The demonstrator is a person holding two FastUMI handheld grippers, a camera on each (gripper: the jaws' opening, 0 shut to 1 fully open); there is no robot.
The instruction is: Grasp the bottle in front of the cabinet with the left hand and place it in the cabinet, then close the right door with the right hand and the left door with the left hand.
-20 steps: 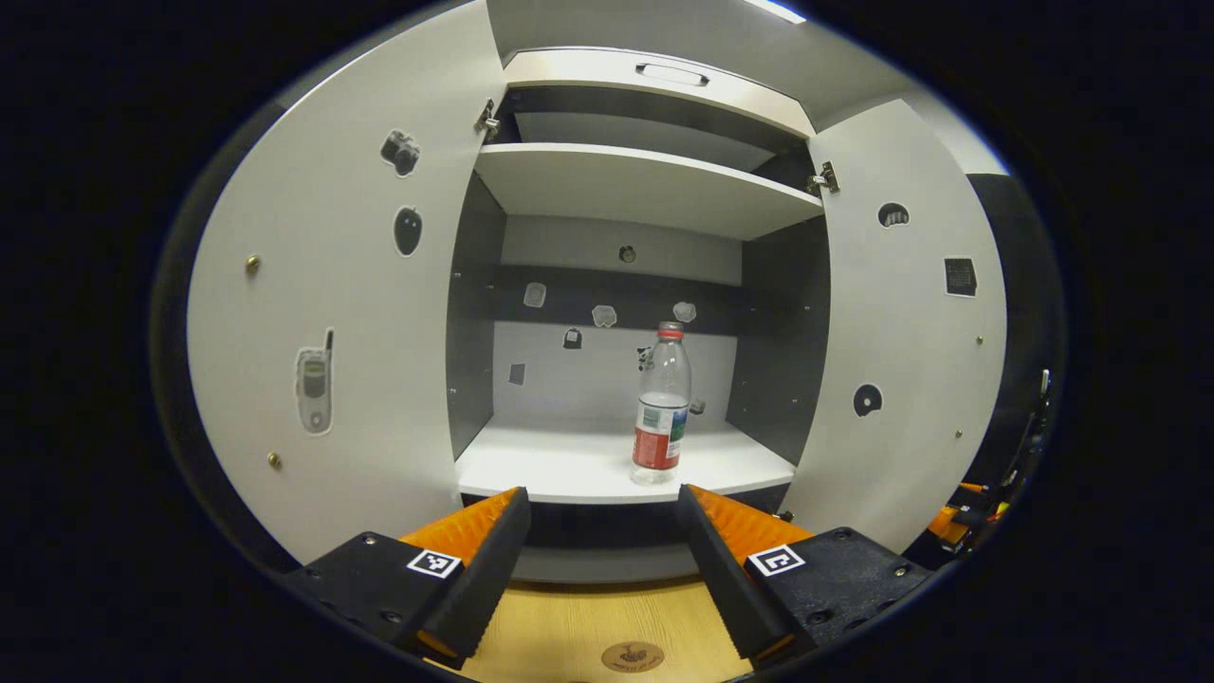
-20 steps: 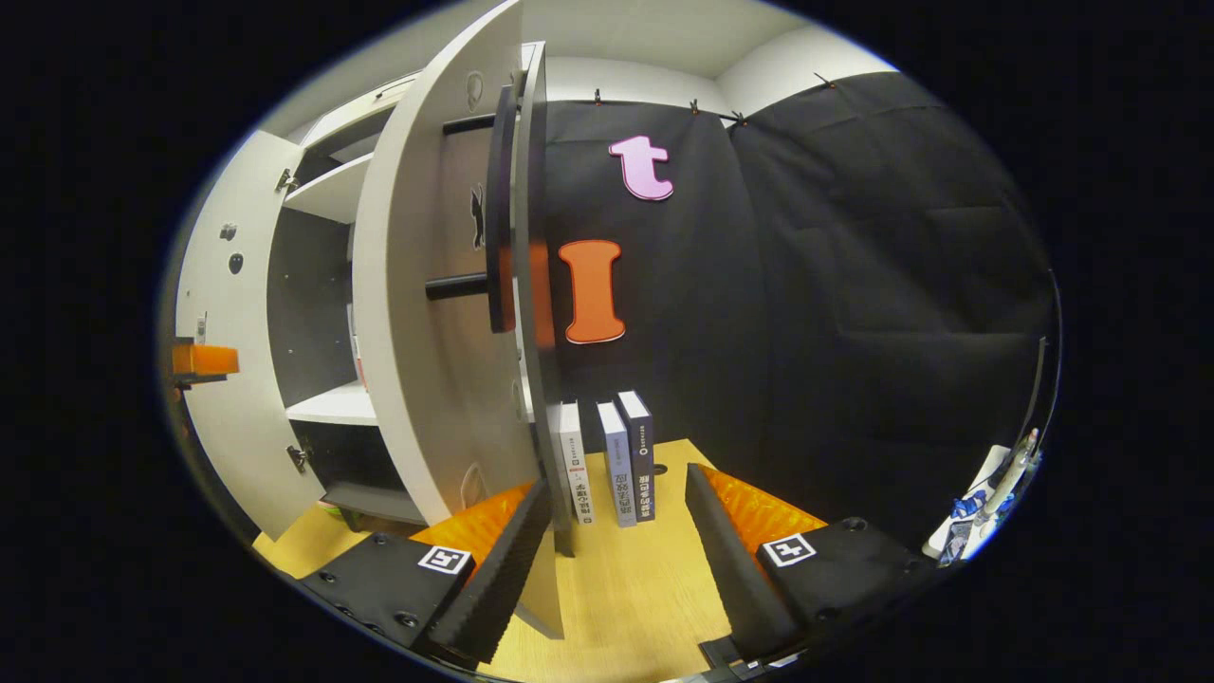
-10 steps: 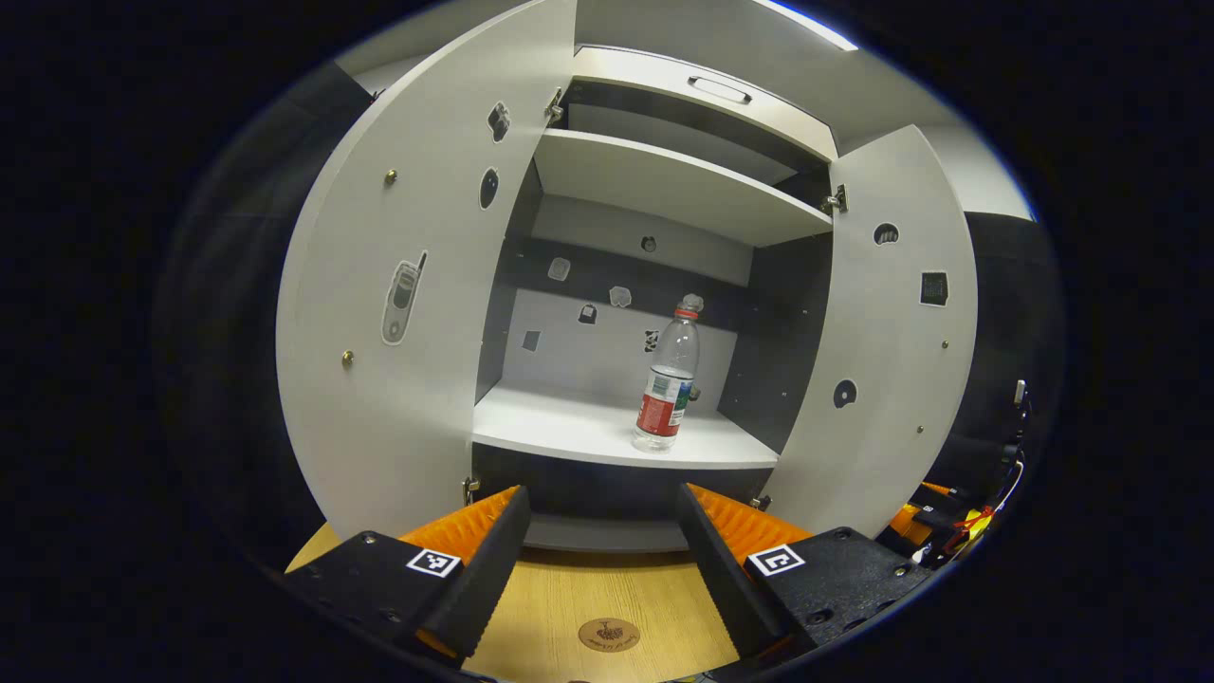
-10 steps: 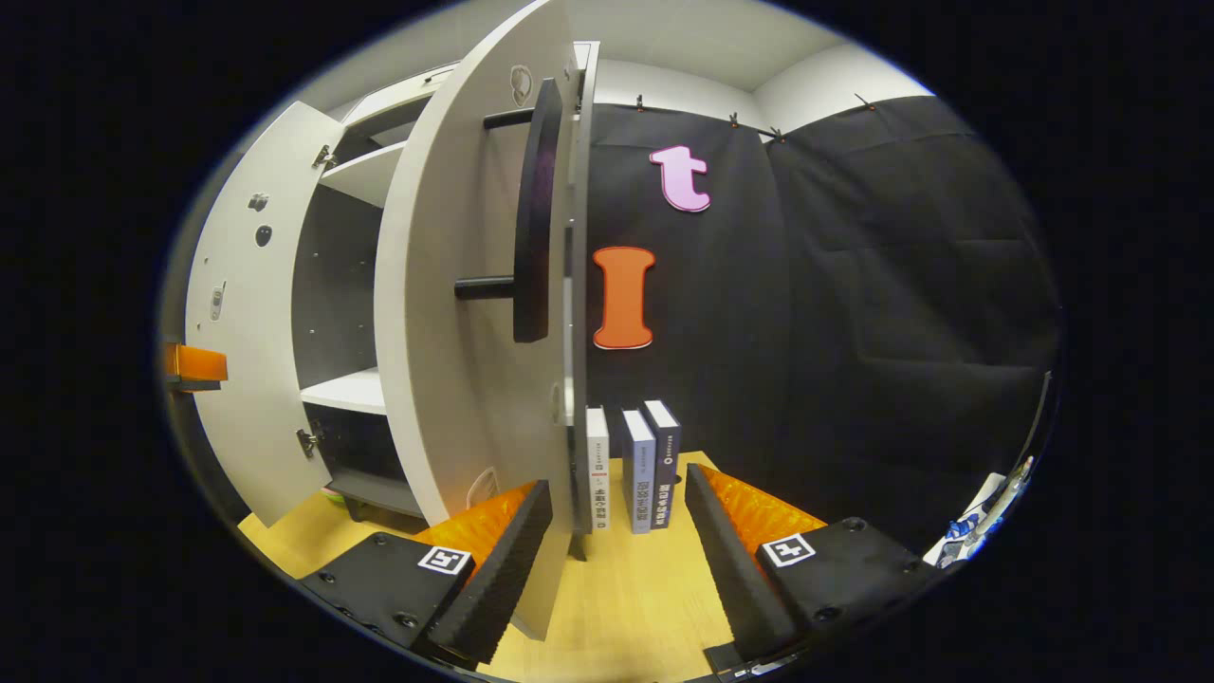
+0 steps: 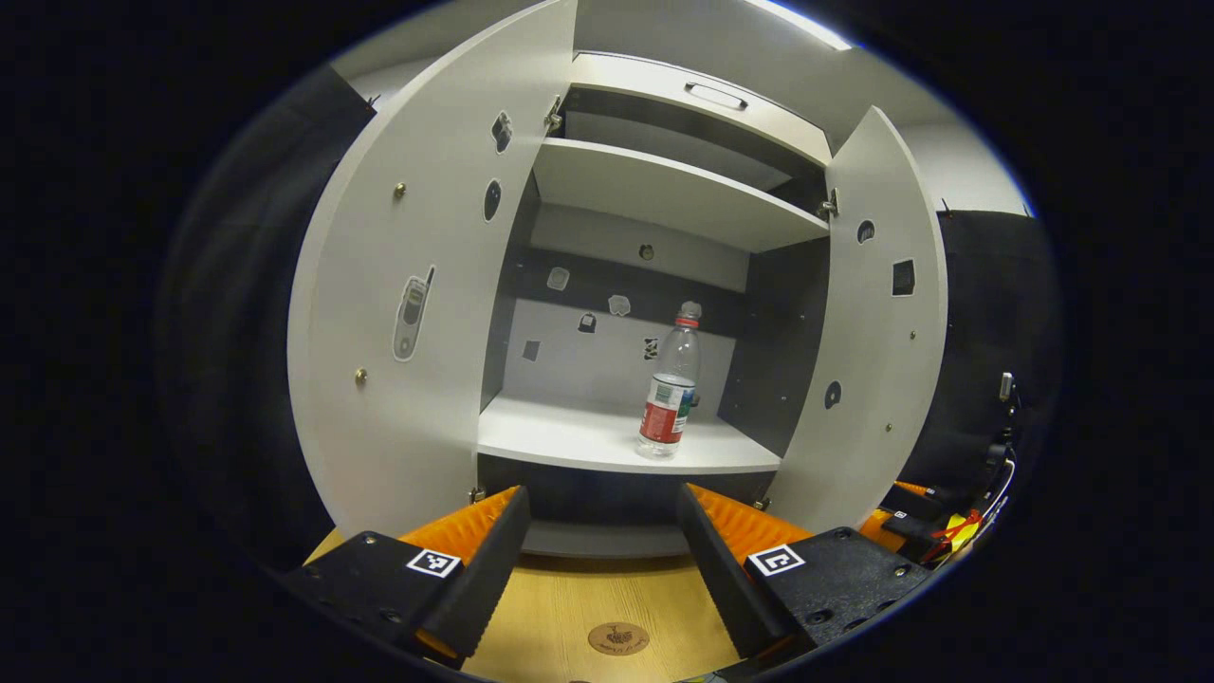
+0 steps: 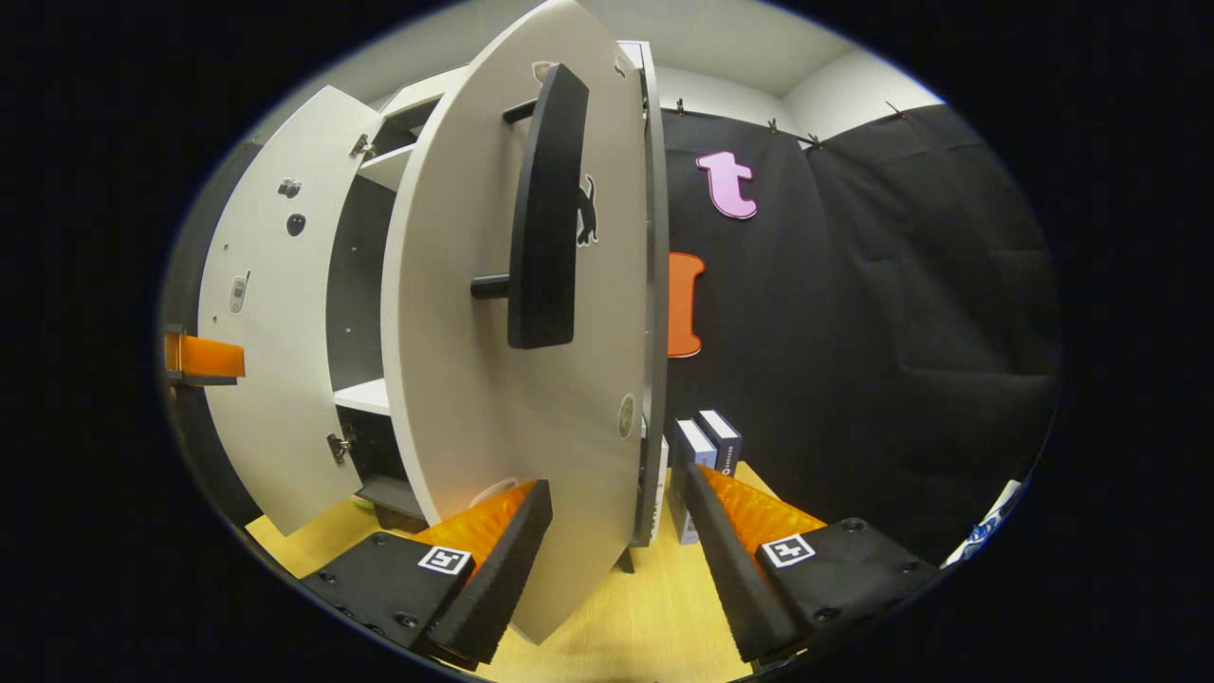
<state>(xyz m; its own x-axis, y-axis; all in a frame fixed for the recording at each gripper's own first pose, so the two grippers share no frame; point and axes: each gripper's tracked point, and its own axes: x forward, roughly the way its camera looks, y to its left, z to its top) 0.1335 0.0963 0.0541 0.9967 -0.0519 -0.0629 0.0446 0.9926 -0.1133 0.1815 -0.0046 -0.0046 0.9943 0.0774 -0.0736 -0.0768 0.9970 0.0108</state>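
Observation:
A clear bottle (image 5: 669, 391) with a red label and red cap stands upright on the lower shelf (image 5: 569, 438) of the grey cabinet. My left gripper (image 5: 602, 495) is open and empty, held back from the shelf over the wooden tabletop. The left door (image 5: 398, 379) is wide open. The right door (image 5: 877, 341) stands partly swung in. In the right gripper view, my right gripper (image 6: 615, 484) is open at the outer face of the right door (image 6: 474, 398), below its black handle (image 6: 545, 209); the door's lower edge sits between the fingers. My left gripper's orange finger (image 6: 204, 358) shows at the far left.
Several books (image 6: 702, 455) stand upright on the wooden table (image 6: 654, 626) beside the cabinet, just beyond the right door. An empty upper shelf (image 5: 664, 185) sits above the bottle. A round logo (image 5: 618, 637) marks the tabletop near my left gripper.
The right door has swung inward and my right gripper has come round to its outer face. My left gripper has drawn back from the cabinet; the bottle has stayed put.

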